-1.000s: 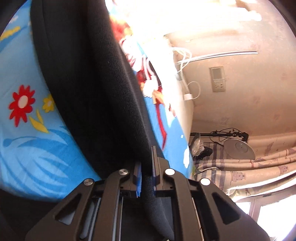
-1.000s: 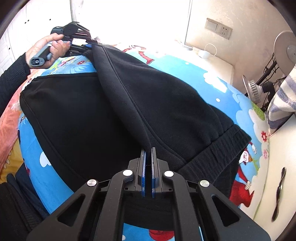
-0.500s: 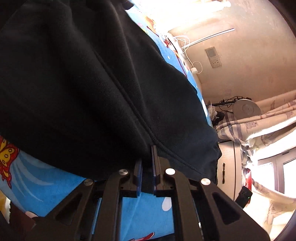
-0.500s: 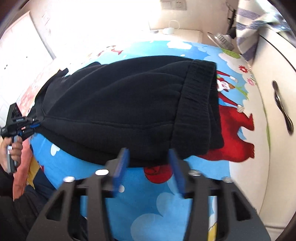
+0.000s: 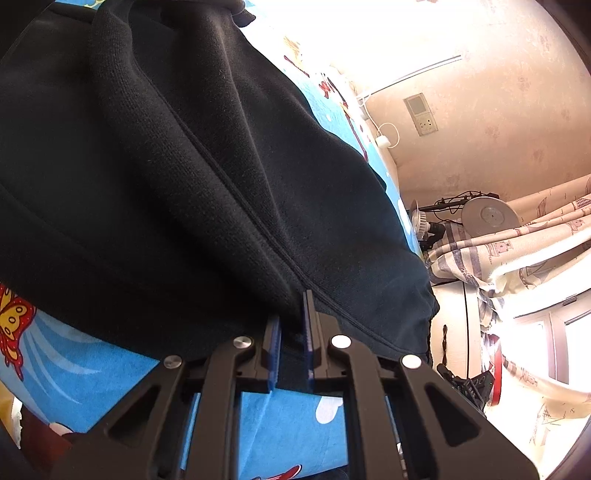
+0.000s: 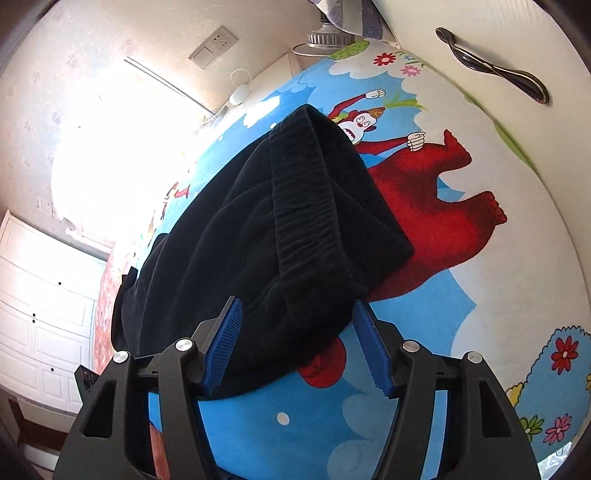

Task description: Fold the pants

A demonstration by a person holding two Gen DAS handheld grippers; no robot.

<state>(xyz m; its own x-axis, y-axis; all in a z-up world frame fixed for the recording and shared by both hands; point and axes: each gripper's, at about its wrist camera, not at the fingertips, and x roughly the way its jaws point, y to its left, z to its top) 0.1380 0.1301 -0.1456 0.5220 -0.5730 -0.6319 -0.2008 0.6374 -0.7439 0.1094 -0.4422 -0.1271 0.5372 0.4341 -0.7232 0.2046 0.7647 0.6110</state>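
The black pants (image 6: 280, 236) lie folded across the cartoon bedsheet (image 6: 461, 295), near its edge. The left gripper (image 5: 291, 328) pinches their hem; the right gripper (image 6: 295, 332), jaws just narrowing, straddles the waistband unclamped. White cabinet (image 6: 480, 33) beside the bed.

No writing, brand or number can be read anywhere. The bed sheet (image 6: 424, 369) carries only cartoon figures, flowers and clouds.

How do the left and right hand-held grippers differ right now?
The left hand-held gripper is shut on the black pants; the right hand-held gripper stands open, its jaws having just been closing, with cloth lying loose between them. Both point at the same pants on the blue sheet.
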